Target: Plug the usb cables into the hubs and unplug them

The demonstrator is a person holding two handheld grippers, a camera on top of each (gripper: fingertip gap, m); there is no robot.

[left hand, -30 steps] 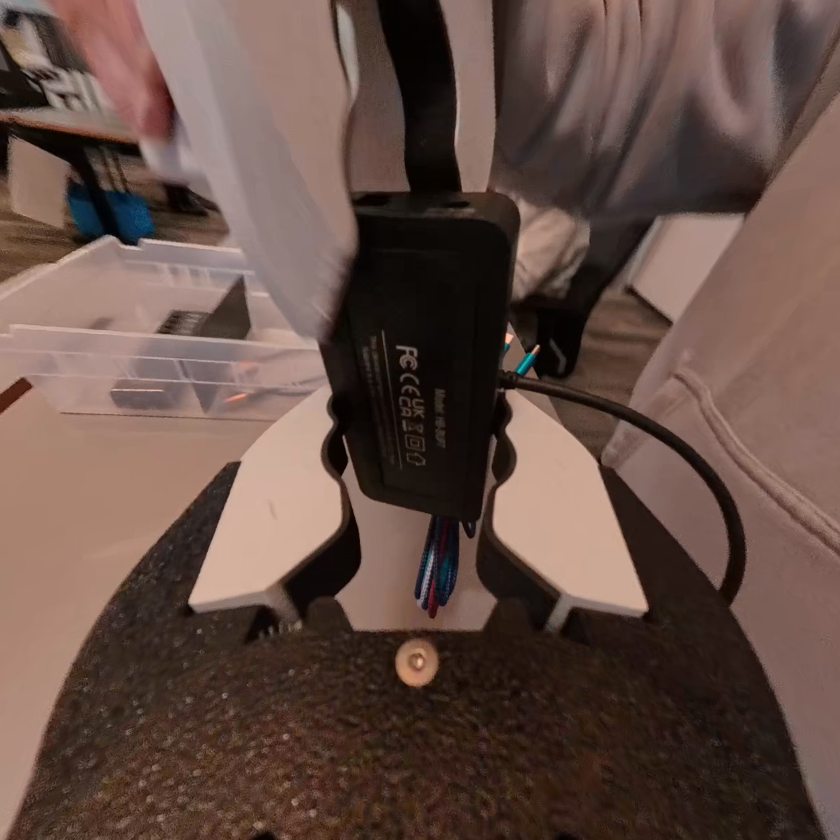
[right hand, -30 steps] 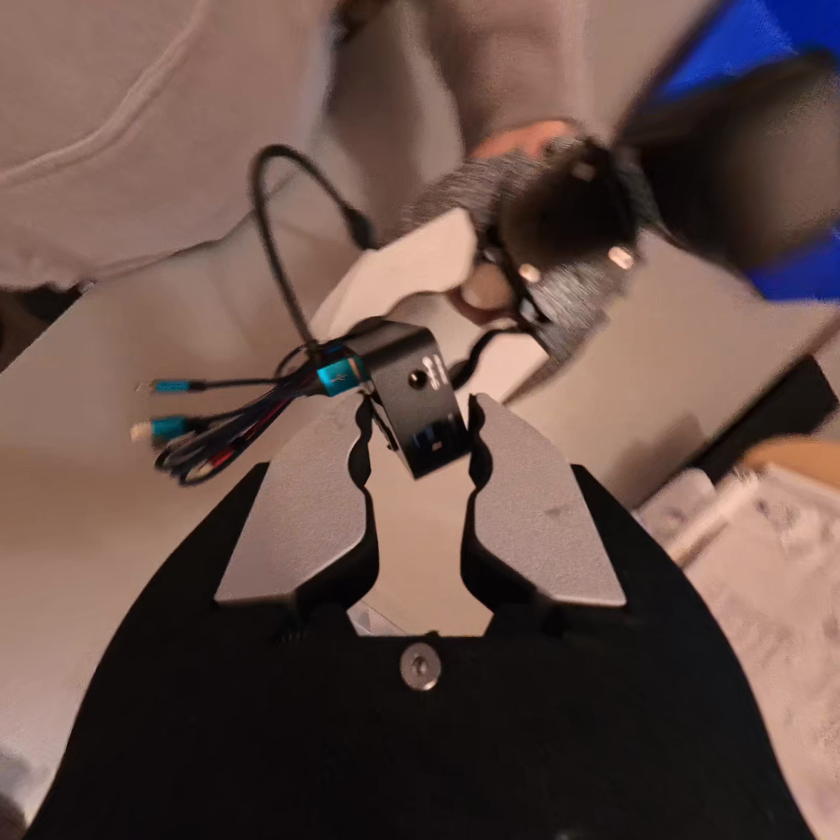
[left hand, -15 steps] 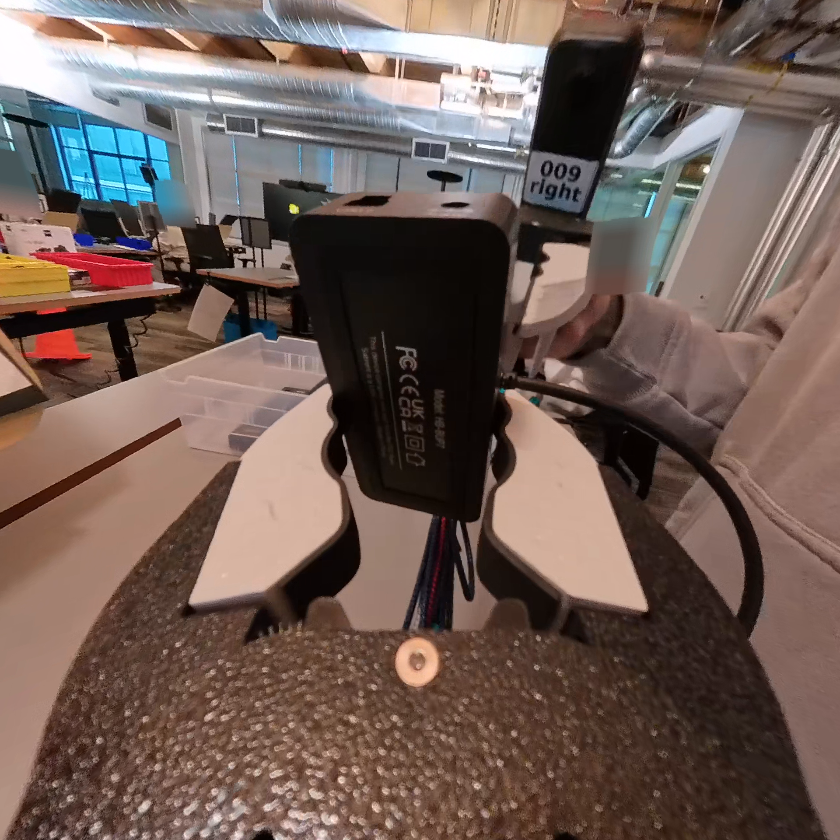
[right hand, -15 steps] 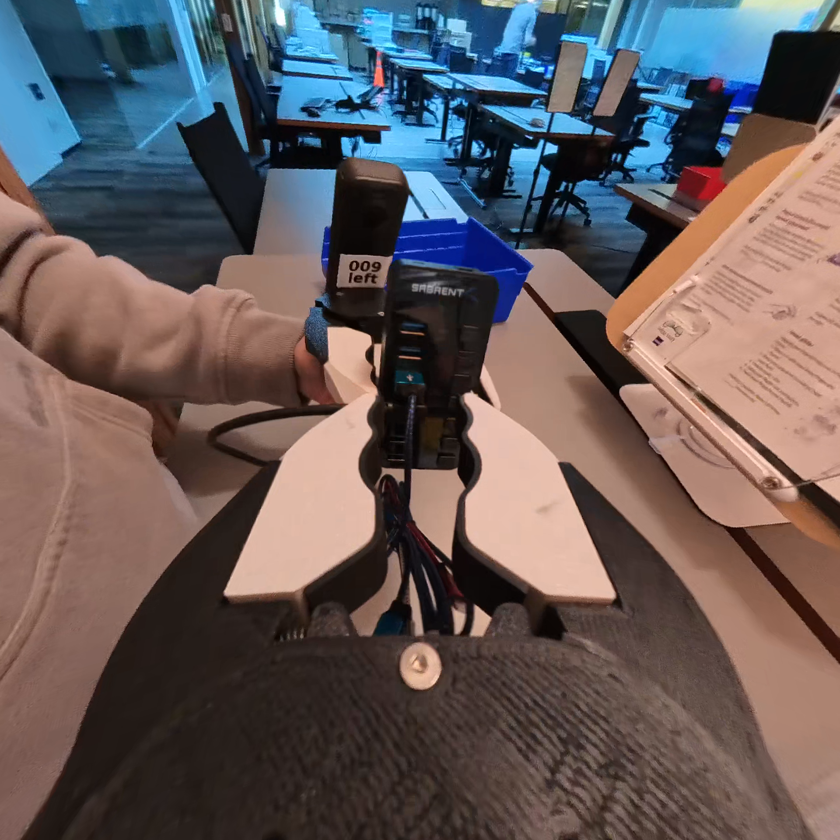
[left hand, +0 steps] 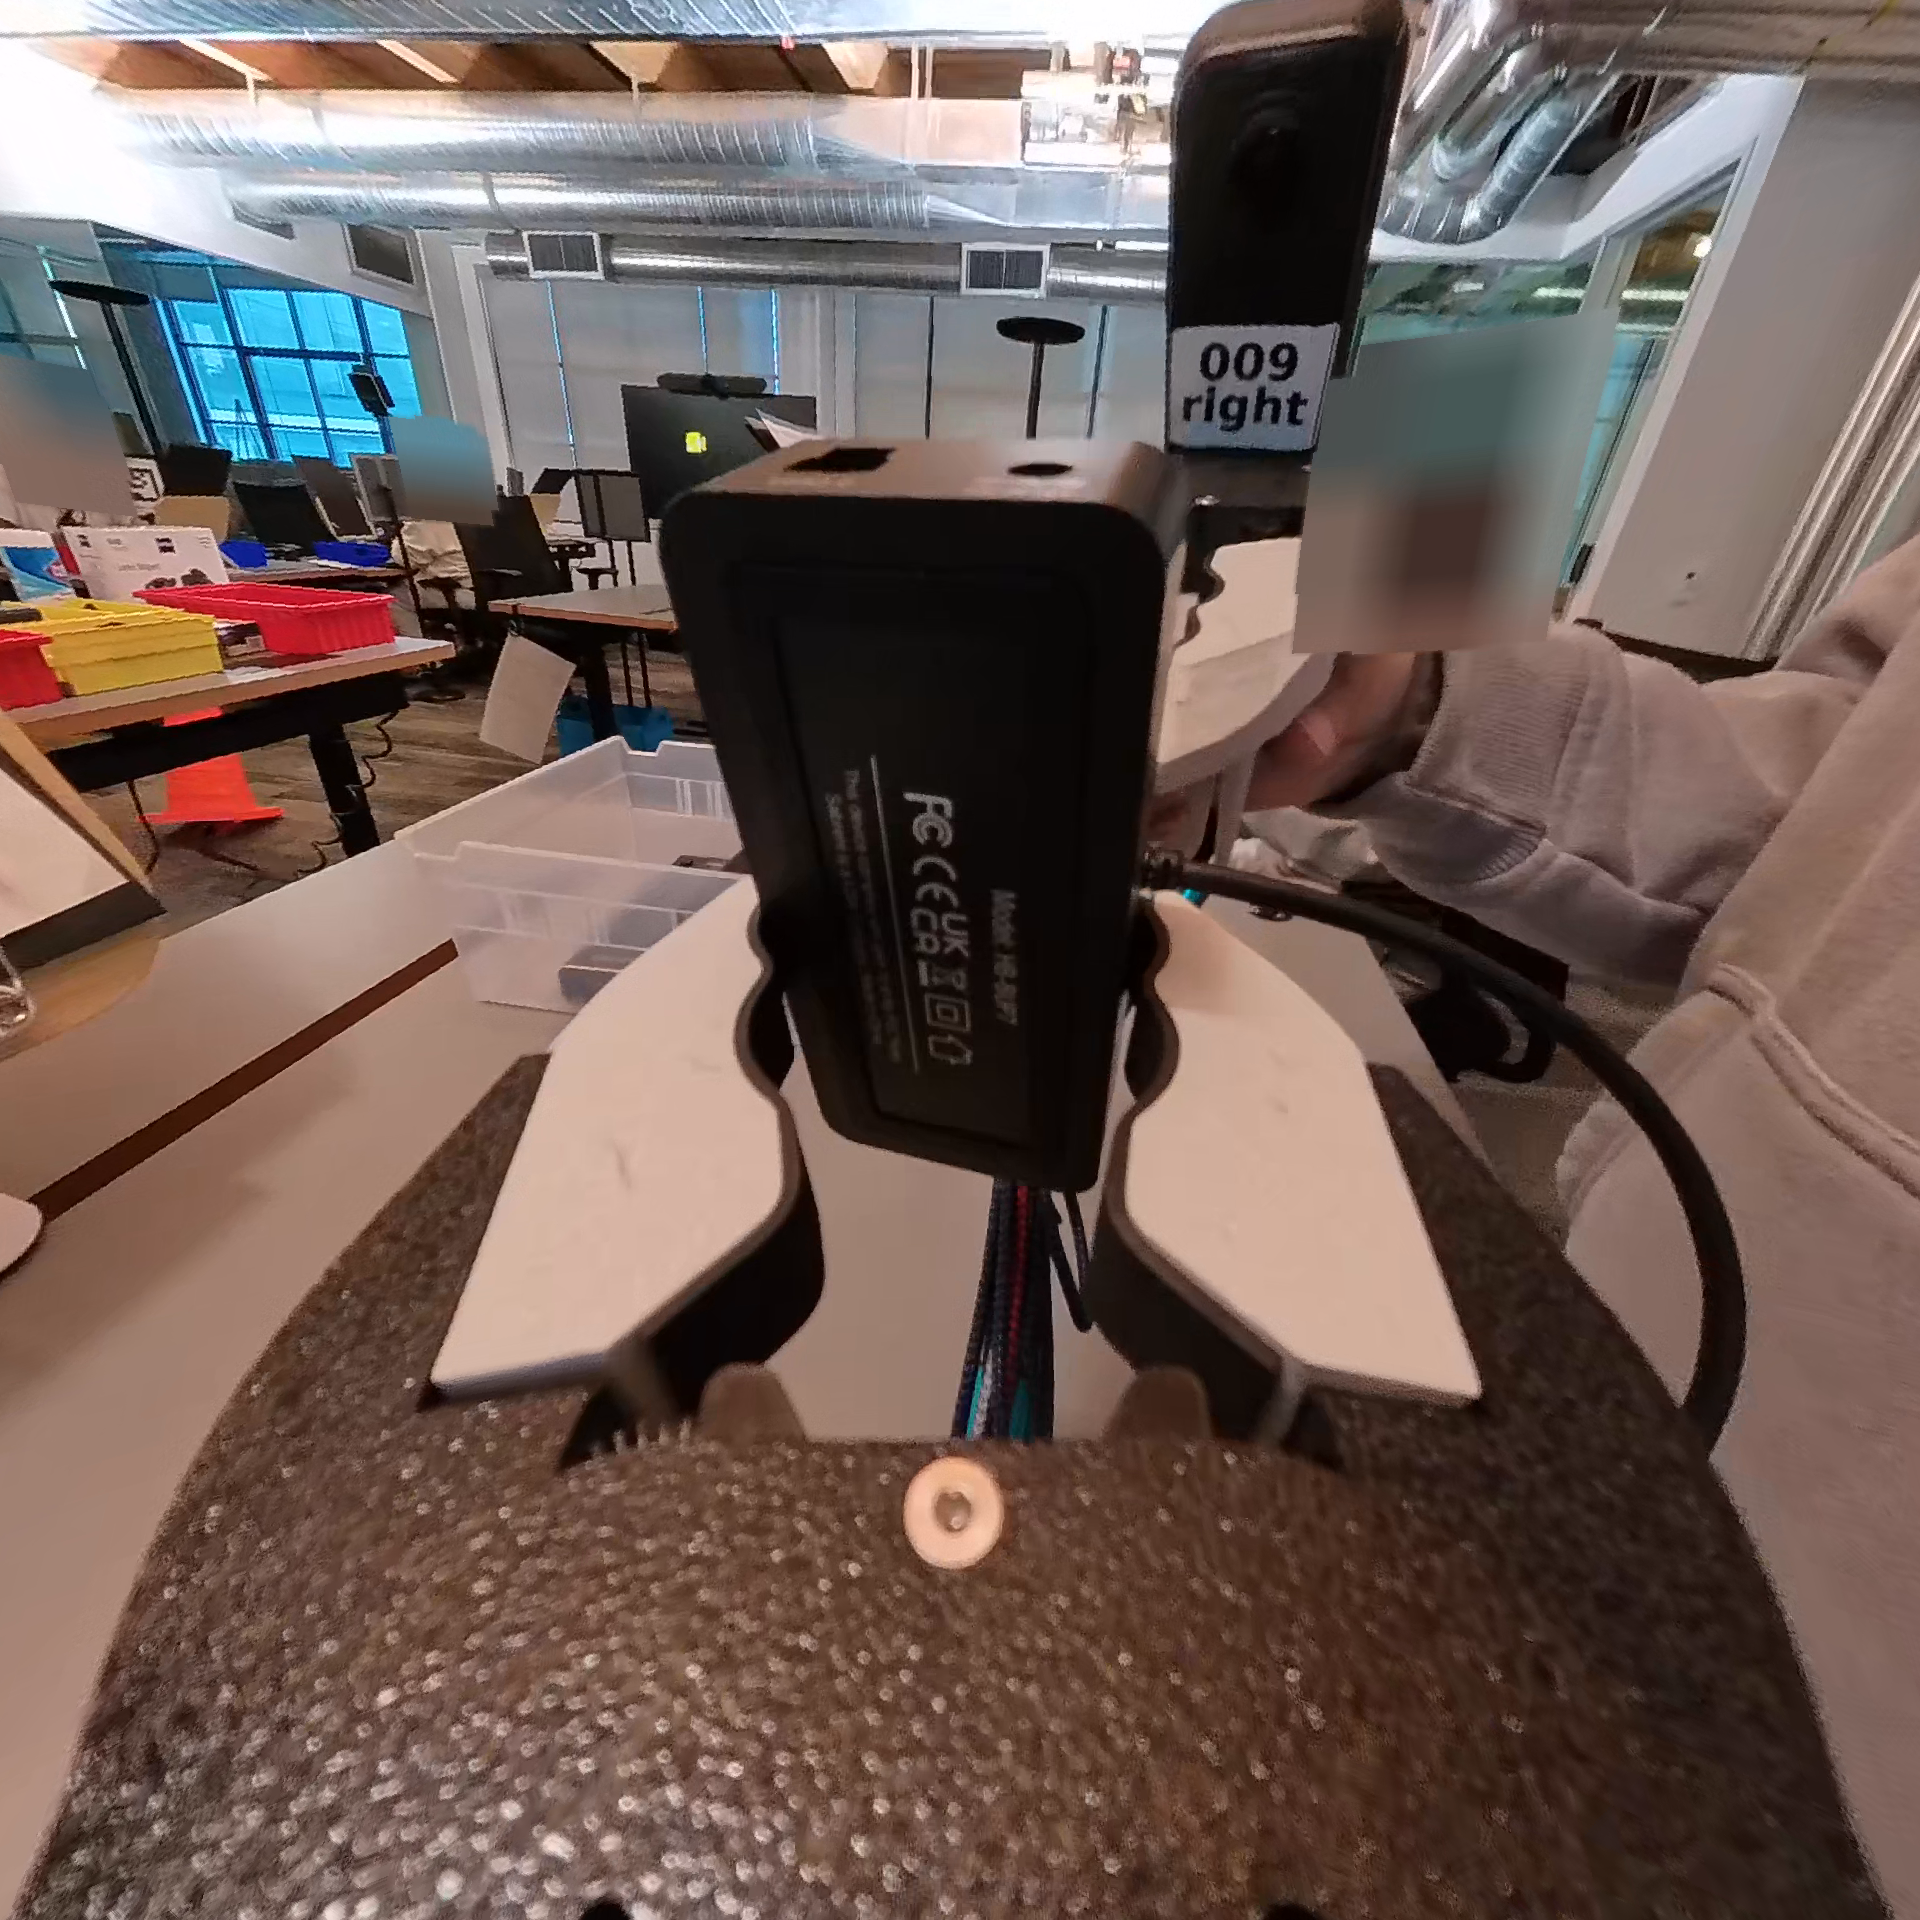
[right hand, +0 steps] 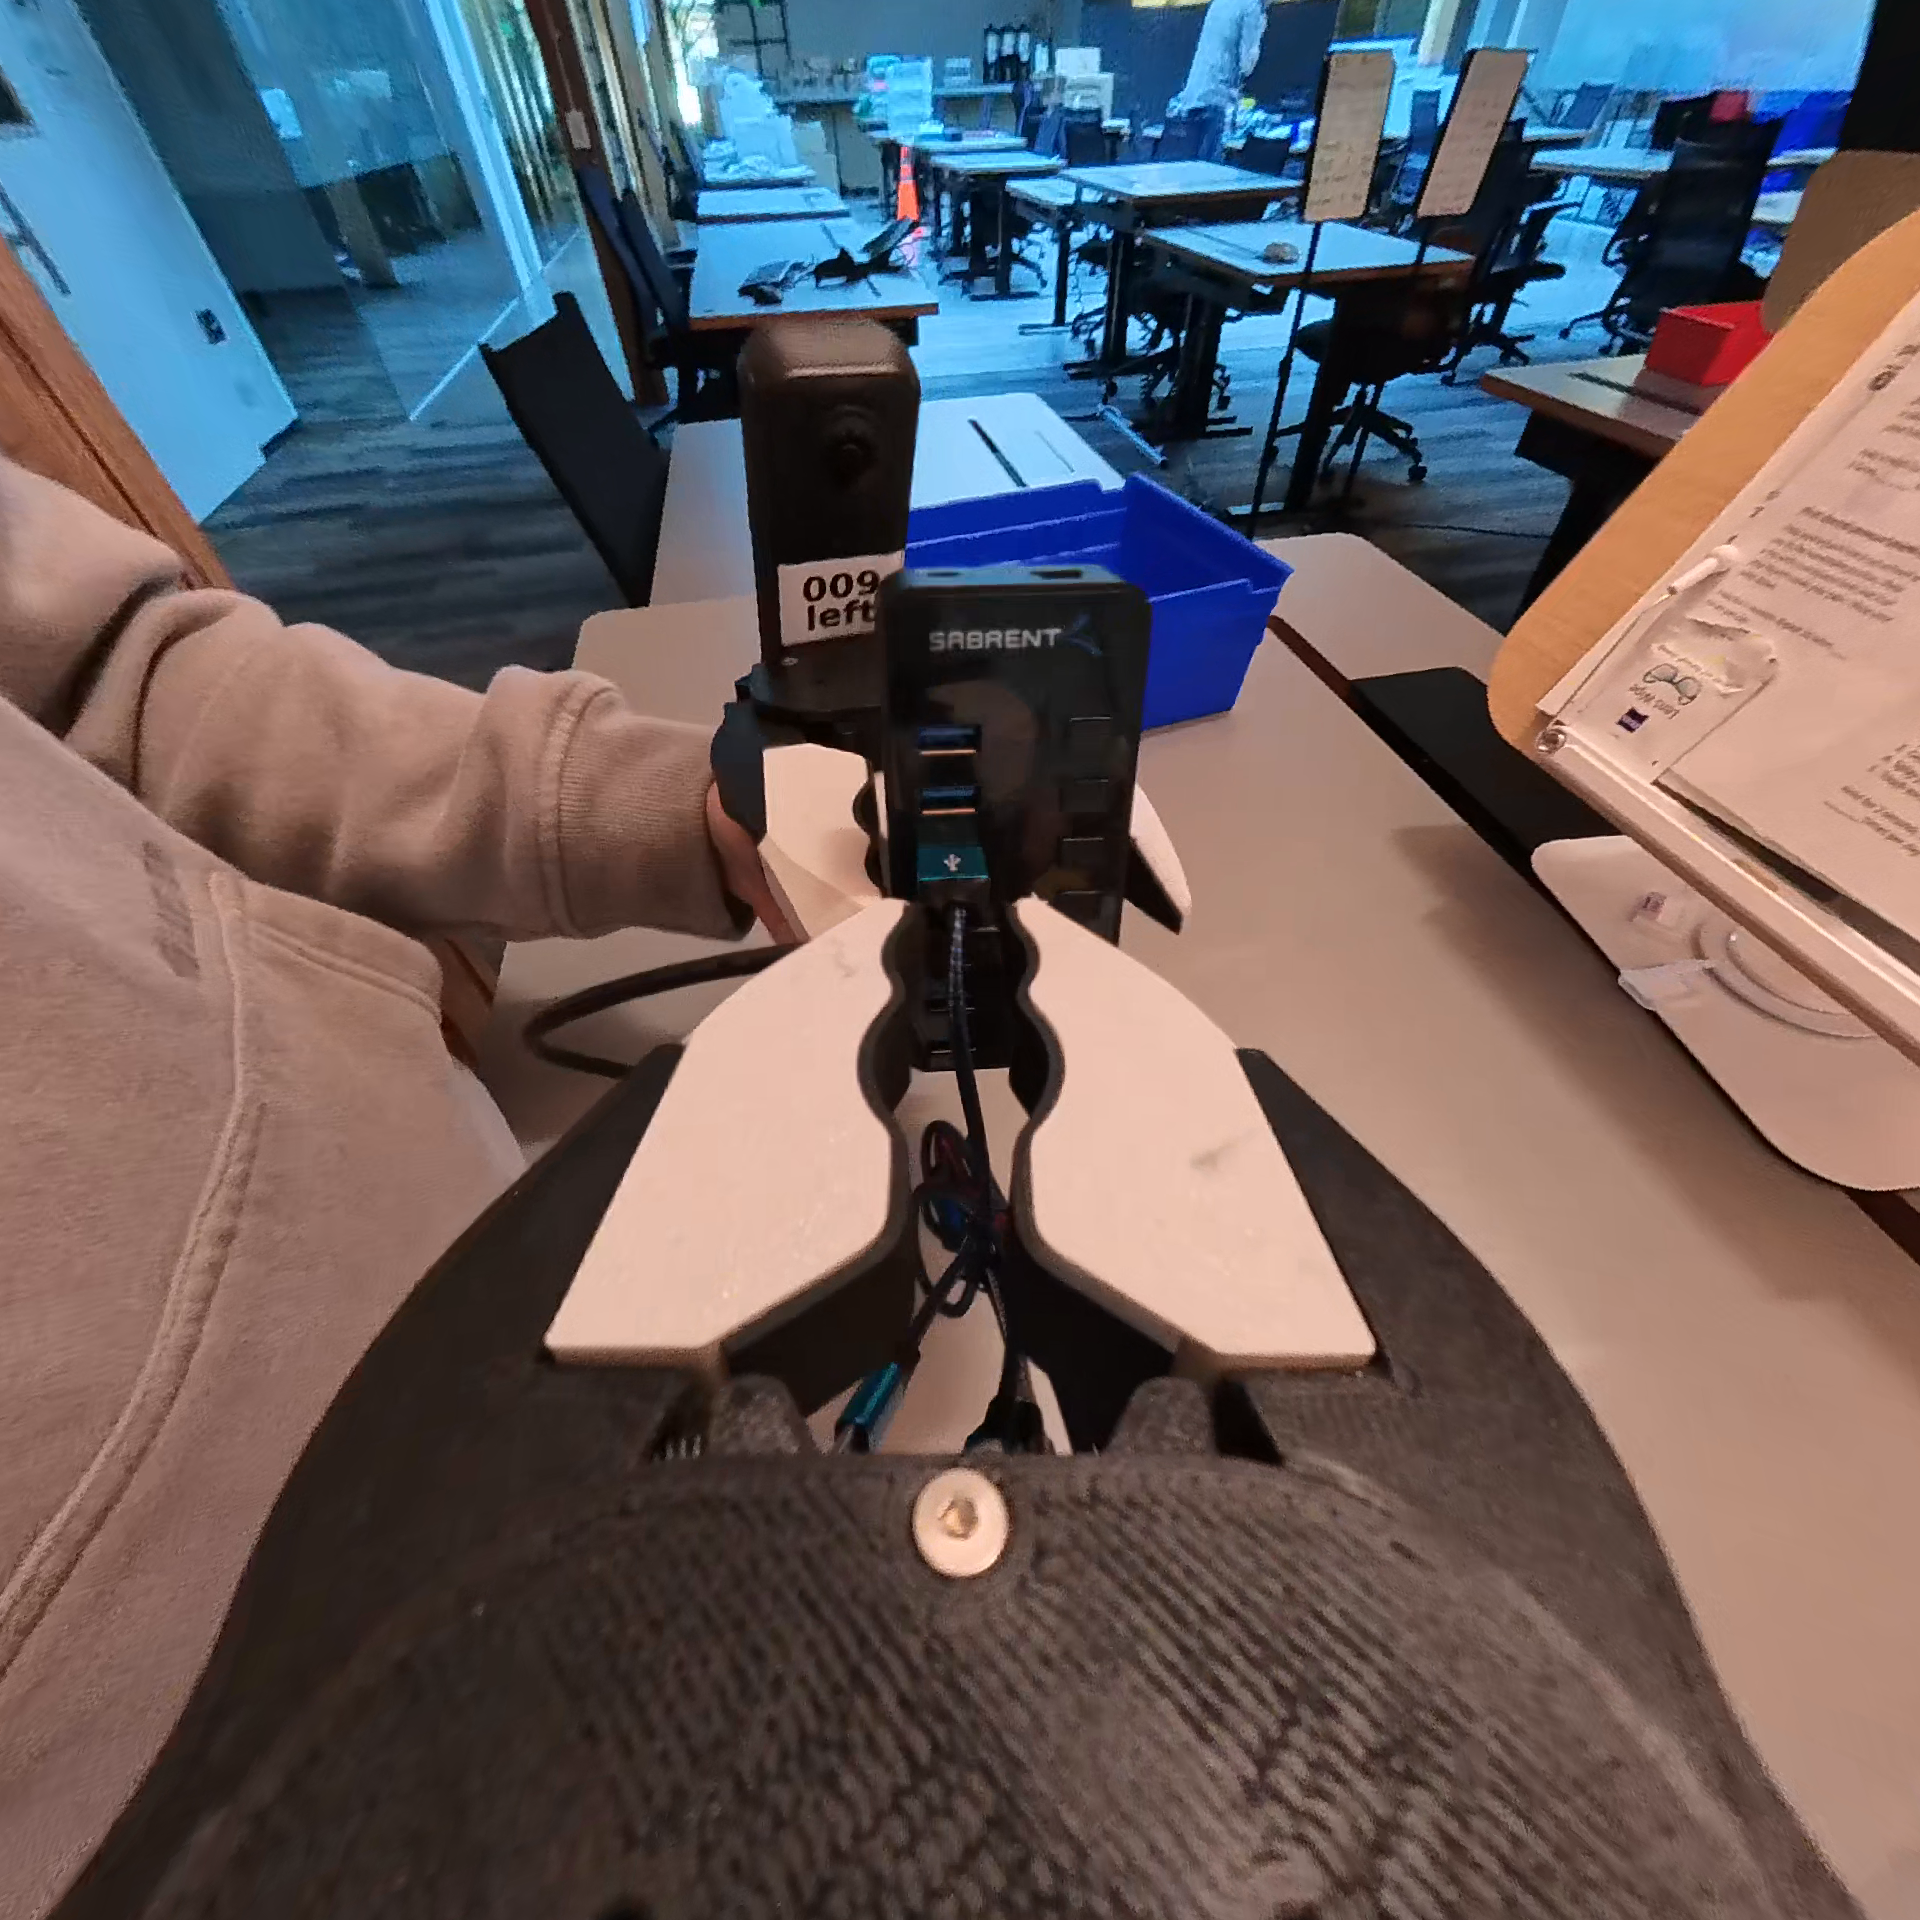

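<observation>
Between left tongs (left hand: 945,997), upright black hub (left hand: 940,790), teal plug (right hand: 951,864) inserted

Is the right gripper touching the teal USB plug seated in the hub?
Apart. The right wrist view shows the right gripper open just below the teal USB plug seated in the hub.

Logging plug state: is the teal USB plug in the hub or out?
In: the teal USB plug sits seated in a port of the black hub.

One black hub (left hand: 935,790) is seen, one teal plug (right hand: 951,871), two grippers, one clear bin (left hand: 566,883), one blue bin (right hand: 1174,613), one paper stand (right hand: 1714,665).
</observation>
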